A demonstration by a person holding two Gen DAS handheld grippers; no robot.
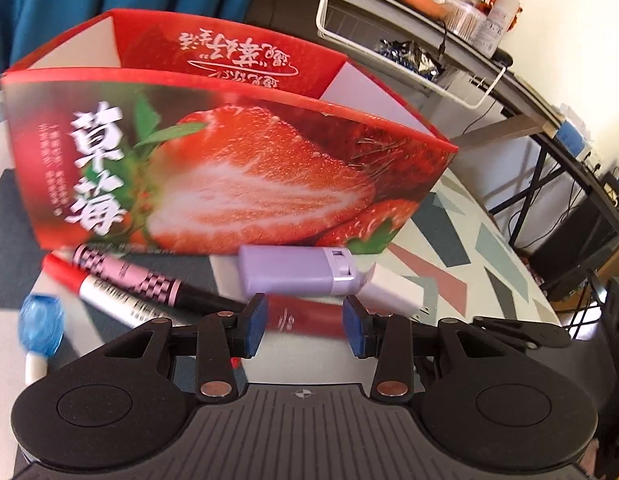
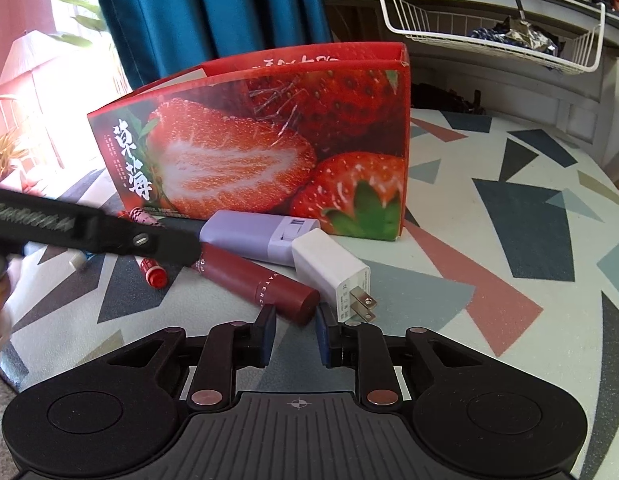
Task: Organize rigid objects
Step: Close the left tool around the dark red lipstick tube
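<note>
A red strawberry-print box (image 1: pixel 213 168) stands open-topped on the patterned table; it also shows in the right wrist view (image 2: pixel 277 148). In front of it lie a lilac case (image 1: pixel 297 276) (image 2: pixel 257 240), a dark red tube (image 1: pixel 305 318) (image 2: pixel 261 284), a white plug charger (image 1: pixel 393 288) (image 2: pixel 333 272), a pink checkered pen (image 1: pixel 129 276) and a red-capped marker (image 1: pixel 89 288) (image 2: pixel 153 274). My left gripper (image 1: pixel 304 326) is open, its fingers either side of the red tube. My right gripper (image 2: pixel 295 334) is open and empty just short of the tube's end.
A blue-capped item (image 1: pixel 41 320) lies at the left. The left gripper's body (image 2: pixel 89 232) crosses the right wrist view. A white wire basket (image 1: pixel 409 52) (image 2: pixel 489 36) hangs under a desk behind. Blue curtains (image 2: pixel 213 12) hang at the back.
</note>
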